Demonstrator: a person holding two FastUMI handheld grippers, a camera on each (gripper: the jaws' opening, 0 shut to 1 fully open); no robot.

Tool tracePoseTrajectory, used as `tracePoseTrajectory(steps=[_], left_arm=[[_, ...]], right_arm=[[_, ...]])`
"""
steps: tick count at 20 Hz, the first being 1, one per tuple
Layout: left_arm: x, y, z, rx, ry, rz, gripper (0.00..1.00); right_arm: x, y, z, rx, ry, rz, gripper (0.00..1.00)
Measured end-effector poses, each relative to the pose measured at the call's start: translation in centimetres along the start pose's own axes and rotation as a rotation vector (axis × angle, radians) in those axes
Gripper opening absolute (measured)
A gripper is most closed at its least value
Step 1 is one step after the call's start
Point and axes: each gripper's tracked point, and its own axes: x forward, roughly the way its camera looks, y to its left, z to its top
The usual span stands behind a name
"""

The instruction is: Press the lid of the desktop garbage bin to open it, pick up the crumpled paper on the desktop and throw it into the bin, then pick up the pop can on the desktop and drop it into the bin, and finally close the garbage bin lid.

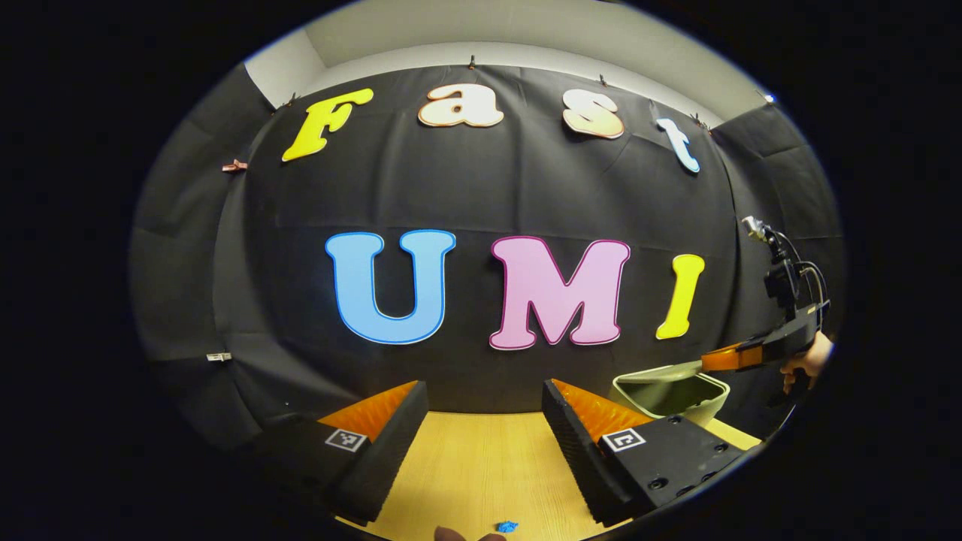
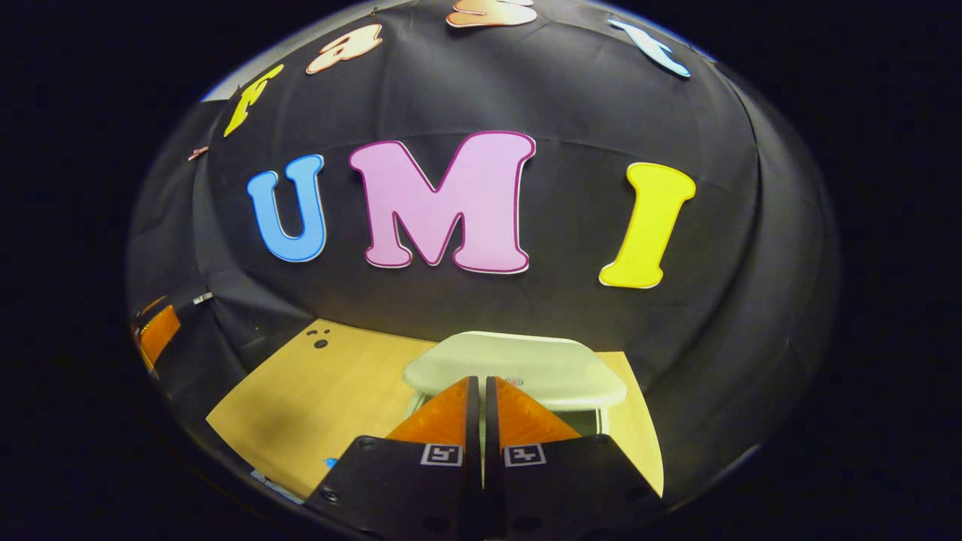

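My right tool (image 2: 481,391), fingers together and empty, rests on the pale green plastic bin lid (image 2: 518,364) at far right of the wooden worktop (image 2: 331,391). Lid looks light, hinged; press its near edge. Left tool (image 1: 481,421) gapes wide, holding nothing.

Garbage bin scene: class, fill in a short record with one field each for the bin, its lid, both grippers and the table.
bin: pale green bin, on the table, far right in the left gripper view
lid: lid raised, dark inside showing beneath
right gripper: right gripper, jaws shut, tips at the lid's edge
left gripper: left gripper, jaws open, holding nothing
table: light wooden table, small blue scrap near its front
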Motion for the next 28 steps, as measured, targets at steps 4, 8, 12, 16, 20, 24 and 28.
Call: tracePoseTrajectory(steps=[4, 8, 12, 16, 20, 24, 28], left_arm=[[0.1, -0.2, -0.3, 0.004, 0.006, -0.006, 0.98], [0.2, -0.8, -1.4, 0.006, 0.03, -0.022, 0.98], [0.4, -1.7, -4.2, -0.002, 0.094, -0.04, 0.98], [0.0, -2.0, -9.1, -0.018, 0.178, -0.07, 0.98], [0.3, -2.8, -13.3, 0.002, 0.236, -0.107, 0.98], [-0.3, -3.7, -19.3, 0.019, 0.342, -0.143, 0.98], [-0.3, -4.3, -25.0, 0.014, 0.449, -0.158, 0.98]], right_arm=[[-2.1, 1.1, 1.3, 0.017, -0.065, 0.025, 0.05], [-3.8, 1.9, 1.9, -0.026, -0.135, 0.034, 0.05], [-5.8, 3.9, 2.3, -0.051, -0.188, 0.082, 0.24], [-7.5, 4.8, 2.5, -0.079, -0.226, 0.082, 0.43], [-8.8, 5.3, 2.5, -0.045, -0.242, 0.089, 0.71], [-9.9, 4.8, 2.1, -0.029, -0.241, 0.069, 0.72], [-11.3, 3.9, 1.7, -0.027, -0.233, 0.039, 0.72]])
